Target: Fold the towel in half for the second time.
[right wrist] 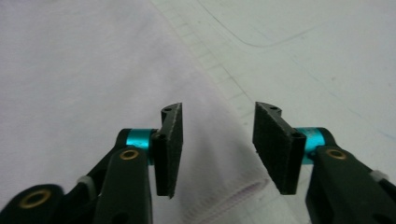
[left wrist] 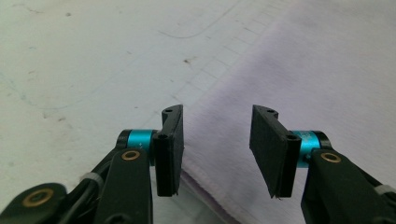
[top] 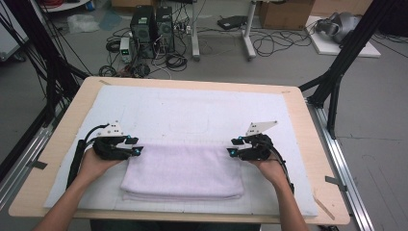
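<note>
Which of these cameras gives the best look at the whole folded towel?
The high view: the towel lies there entire, folded into a rectangle on the white mat, with a gripper at each far corner. The left gripper view and the right gripper view each show just one corner and edge between open jaws.

High view overhead; tool views close, sharing towel.

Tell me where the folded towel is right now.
In the high view, the folded pale lilac terry towel lies on the white mat near the table's front edge, between the left claw and right claw.
</note>
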The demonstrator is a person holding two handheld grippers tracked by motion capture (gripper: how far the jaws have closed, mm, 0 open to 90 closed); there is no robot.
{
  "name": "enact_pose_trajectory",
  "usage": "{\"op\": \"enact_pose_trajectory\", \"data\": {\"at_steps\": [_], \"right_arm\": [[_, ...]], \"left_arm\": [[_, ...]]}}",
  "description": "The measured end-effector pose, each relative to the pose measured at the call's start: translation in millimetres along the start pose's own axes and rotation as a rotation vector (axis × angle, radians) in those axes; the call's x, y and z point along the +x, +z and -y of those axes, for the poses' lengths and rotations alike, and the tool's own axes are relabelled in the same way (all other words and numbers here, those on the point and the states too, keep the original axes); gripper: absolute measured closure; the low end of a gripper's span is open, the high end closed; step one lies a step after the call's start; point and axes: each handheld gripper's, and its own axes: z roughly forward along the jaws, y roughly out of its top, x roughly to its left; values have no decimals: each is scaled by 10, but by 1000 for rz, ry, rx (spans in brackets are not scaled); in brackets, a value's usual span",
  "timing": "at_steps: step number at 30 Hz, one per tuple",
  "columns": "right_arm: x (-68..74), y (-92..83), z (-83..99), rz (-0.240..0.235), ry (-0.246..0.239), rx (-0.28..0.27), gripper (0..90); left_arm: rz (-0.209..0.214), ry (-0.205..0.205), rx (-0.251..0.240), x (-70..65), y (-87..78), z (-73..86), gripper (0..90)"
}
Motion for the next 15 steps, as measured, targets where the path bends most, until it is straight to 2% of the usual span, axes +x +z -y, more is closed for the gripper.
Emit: {"op": "enact_pose_trajectory", "data": {"at_steps": [3, 6, 8, 9, 10, 12, 13, 14, 15], "right_arm": [[-83, 25, 49, -7, 31, -6, 467], [-133, 63, 93, -30, 58, 8, 455], [-158, 104, 120, -50, 70, 27, 456], [-160, 126, 128, -60, 72, 37, 465], [-158, 148, 132, -73, 73, 48, 495], [-144, 191, 136, -108, 63, 69, 602], [-137, 195, 127, -111, 59, 68, 683], [-134, 192, 118, -137, 62, 67, 746], [-127, 193, 111, -135, 64, 70, 778]], "left_arm": [[-12, -42, 25, 83, 68, 40, 499], [15, -95, 61, 155, 153, 86, 494], [49, -113, 81, 175, 189, 114, 526], [51, -115, 79, 173, 190, 115, 552], [64, -112, 78, 166, 182, 111, 580], [68, -84, 77, 141, 169, 100, 702], [69, -78, 80, 141, 163, 96, 730], [67, -76, 78, 139, 160, 94, 756], [62, -71, 75, 135, 152, 89, 776]]}}
